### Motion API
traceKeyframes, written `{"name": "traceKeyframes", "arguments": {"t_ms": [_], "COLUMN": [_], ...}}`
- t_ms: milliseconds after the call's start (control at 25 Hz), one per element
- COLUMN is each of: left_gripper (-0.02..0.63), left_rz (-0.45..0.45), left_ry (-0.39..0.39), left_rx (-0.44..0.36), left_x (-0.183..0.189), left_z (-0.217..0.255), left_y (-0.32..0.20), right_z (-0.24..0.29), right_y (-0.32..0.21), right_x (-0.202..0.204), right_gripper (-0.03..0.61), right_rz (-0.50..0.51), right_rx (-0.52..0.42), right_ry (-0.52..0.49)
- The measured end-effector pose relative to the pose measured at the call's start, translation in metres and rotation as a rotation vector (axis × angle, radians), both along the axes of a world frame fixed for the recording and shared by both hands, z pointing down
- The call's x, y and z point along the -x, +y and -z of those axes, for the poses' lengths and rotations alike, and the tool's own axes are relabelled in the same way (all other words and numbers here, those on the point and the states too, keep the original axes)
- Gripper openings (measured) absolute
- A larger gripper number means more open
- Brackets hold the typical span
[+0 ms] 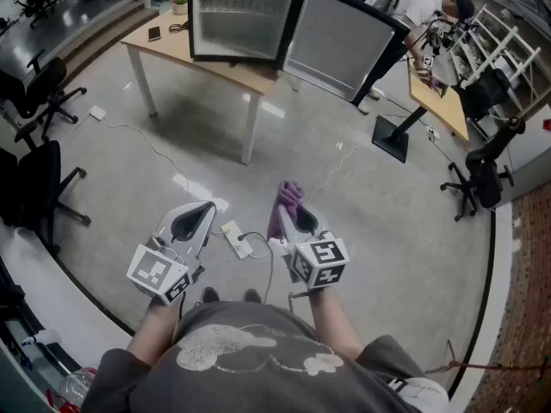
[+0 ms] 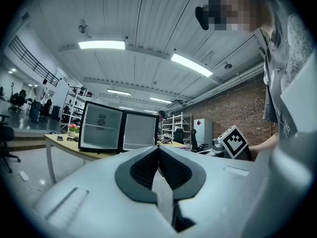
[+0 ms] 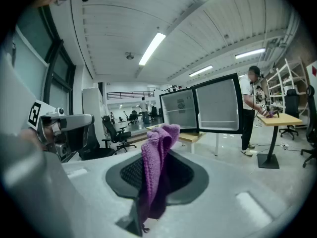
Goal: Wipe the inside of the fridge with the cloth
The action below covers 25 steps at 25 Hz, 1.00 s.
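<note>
In the head view, the person is standing on the floor, well apart from the fridge (image 1: 237, 15), which is sitting on a table (image 1: 164, 46) with its door (image 1: 340, 46) hanging open to the right. The left gripper (image 1: 191, 222) is hanging low near the body, and the right gripper (image 1: 297, 218) beside it is carrying the purple cloth (image 1: 287, 203), which is poking forward out of its tips, roughly toward the fridge. In the left gripper view, the jaws are lying pressed together with nothing between them, and they are pointing toward the open fridge across the room. In the right gripper view, the jaws are pinching the cloth near its lower end. The rest is standing up as a folded bunch, its long axis running out along the jaws and its top curling over toward the fridge's open inside. The cloth is looking knitted, soft and light, so it is likely to sag and fold against a wall rather than press flat. It is neither fragile nor likely to slip, since the knit should catch well on the pads. Holding it near one end, as here, is leaving most of the fabric free for wiping.
</note>
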<state>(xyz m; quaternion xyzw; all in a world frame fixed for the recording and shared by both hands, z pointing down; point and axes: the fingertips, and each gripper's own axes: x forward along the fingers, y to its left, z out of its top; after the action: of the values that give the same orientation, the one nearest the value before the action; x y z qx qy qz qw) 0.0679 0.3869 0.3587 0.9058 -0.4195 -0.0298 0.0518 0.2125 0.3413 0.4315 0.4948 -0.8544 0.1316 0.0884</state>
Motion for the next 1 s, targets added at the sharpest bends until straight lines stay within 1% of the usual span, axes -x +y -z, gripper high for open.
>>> {"name": "traceKeyframes", "arguments": {"t_ms": [240,520,760,920,1000], "left_gripper": [0.017,0.017,0.017,0.017,0.017], "left_rz": [0.003,0.004,0.022,0.029,0.034], "left_ry": [0.001,0.006,0.008,0.050,0.049], "left_rx": [0.000,0.022,0.029,0.053,0.063], "left_x": [0.008,0.017,0.033,0.048,0.056], "left_z": [-0.001,-0.008,-0.011,-0.012,-0.017], "left_y": [-0.002,0.007,0.011,0.013,0.015], "right_z": [-0.007,-0.012,-0.008,-0.009,-0.009], "right_y": [0.000,0.005,0.007,0.005,0.004], "right_x": [0.008,0.017,0.024,0.034,0.041], "right_gripper": [0.078,0.078,0.078,0.080,0.081], "right_rz": [0.018,0.020,0.005,0.000,-0.008], "right_rx": [0.003,0.016,-0.011,-0.010,-0.006], "right_ry": [0.005,0.009,-0.028,-0.037,-0.041]}}
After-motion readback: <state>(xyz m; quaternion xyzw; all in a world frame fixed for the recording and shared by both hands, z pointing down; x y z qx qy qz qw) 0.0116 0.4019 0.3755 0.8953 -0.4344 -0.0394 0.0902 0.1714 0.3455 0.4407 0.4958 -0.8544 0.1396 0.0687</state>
